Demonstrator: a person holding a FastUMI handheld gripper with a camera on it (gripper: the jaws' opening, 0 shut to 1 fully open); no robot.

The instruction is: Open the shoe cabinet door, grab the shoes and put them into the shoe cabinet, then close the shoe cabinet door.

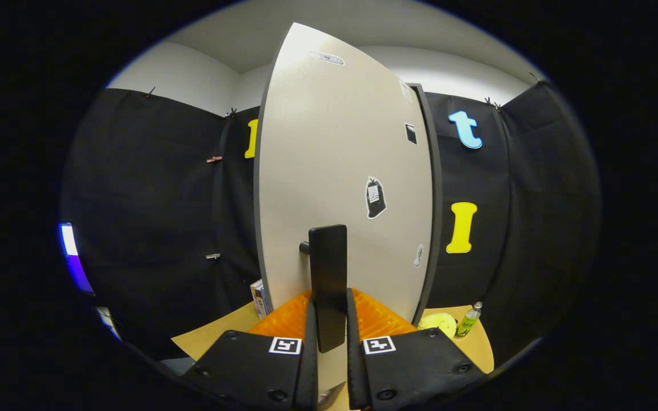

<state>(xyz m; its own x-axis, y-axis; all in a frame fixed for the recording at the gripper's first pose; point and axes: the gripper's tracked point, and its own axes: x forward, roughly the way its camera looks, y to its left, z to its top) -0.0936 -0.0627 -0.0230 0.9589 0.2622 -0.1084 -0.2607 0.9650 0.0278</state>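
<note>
black handle (328,285) was clamped between closed gripper (329,319) fingers on pale cabinet door (340,171); best swung steadily along the hinge arc.

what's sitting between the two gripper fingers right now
In the gripper view, the black door handle stands between the gripper fingers, which close on it; the pale cabinet door lies just beyond.

Black cloth walls (152,200) — white ceiling (237,40) above, tan tabletop (215,337).

The gripper (329,319) points forward toward 12 o'clock, its two fingers (309,342) nearly parallel and closed against the black door handle (328,279) between them.
</note>
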